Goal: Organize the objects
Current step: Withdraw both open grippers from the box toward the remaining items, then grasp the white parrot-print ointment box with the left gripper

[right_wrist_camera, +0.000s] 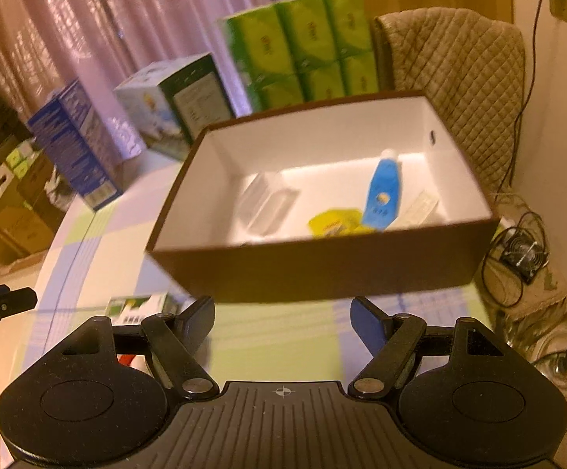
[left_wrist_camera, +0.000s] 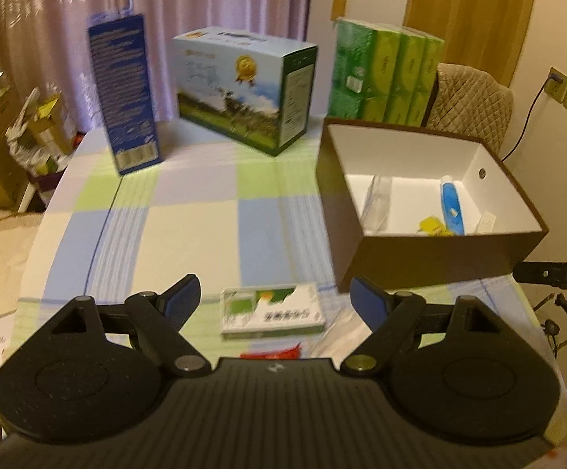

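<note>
— The table [left_wrist_camera: 189,211] with its checked cloth is mostly bare in the middle; its curved left edge drops off toward stacked cartons on the floor.

— And the back edge is crowded: a tall blue carton [left_wrist_camera: 125,93], a milk box [left_wrist_camera: 244,86] and green tissue packs [left_wrist_camera: 385,74] stand in a row. The brown box [left_wrist_camera: 432,258] sits open at the right, near that edge.

— What's inside it?

— A blue tube [right_wrist_camera: 381,195], a clear plastic case [right_wrist_camera: 268,205] and a yellow packet [right_wrist_camera: 334,222], all lying on the white floor.

— The left gripper [left_wrist_camera: 273,305] has its jaws spread wide, with a small green-and-white box [left_wrist_camera: 271,312] lying on the cloth between the tips, untouched.

— The right gripper [right_wrist_camera: 281,322] is spread apart too, holding nothing, facing the brown box's near wall. Only its camera shows the fan [right_wrist_camera: 522,254] and cables on the floor past the right edge.
</note>
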The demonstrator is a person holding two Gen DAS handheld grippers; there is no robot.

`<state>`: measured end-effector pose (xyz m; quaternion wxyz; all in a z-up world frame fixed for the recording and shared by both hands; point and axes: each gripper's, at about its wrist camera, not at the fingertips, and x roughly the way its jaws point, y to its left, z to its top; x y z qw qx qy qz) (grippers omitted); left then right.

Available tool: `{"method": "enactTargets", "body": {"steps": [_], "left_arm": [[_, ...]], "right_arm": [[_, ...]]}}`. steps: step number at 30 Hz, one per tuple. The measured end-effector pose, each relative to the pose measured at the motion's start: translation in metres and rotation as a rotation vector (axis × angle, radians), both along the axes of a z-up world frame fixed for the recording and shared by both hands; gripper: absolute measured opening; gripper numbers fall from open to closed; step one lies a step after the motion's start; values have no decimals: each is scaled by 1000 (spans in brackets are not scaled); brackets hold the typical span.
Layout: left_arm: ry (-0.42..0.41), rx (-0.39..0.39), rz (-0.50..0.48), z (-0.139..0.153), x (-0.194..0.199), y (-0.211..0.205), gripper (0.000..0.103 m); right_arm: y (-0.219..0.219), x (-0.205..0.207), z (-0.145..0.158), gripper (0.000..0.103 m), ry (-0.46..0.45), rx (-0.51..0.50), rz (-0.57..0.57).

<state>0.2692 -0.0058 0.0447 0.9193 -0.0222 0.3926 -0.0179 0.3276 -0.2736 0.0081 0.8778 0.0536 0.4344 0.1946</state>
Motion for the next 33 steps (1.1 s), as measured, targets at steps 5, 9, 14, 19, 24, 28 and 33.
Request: {"method": "enactTargets", "body": {"steps": [5,9,14,19,24,28,33], "left_arm": [[22,-8,7,-8,-22,21,81],[33,-16,7,-13,-35,36,81],[51,-22,18,-20,-50,54,81],[79,-24,33,-31,-66,72,82],[108,-27,50,-43,-77,88,82],[119,-21,58,-51,-82,96,82],[147,-6,69,-64,-82,104,82]], "right_arm": [[21,-24,-8,74,23,-13,21],[37,-38,-15,74,44,-22,34],[58,-55,-23,74,65,-32,52],[79,-69,-33,74,80,-36,79],[96,-79,-44,74,99,-47,109],[106,-81,-50,74,115,-56,126],[111,-83,-54,74,124,-59,133]]}}
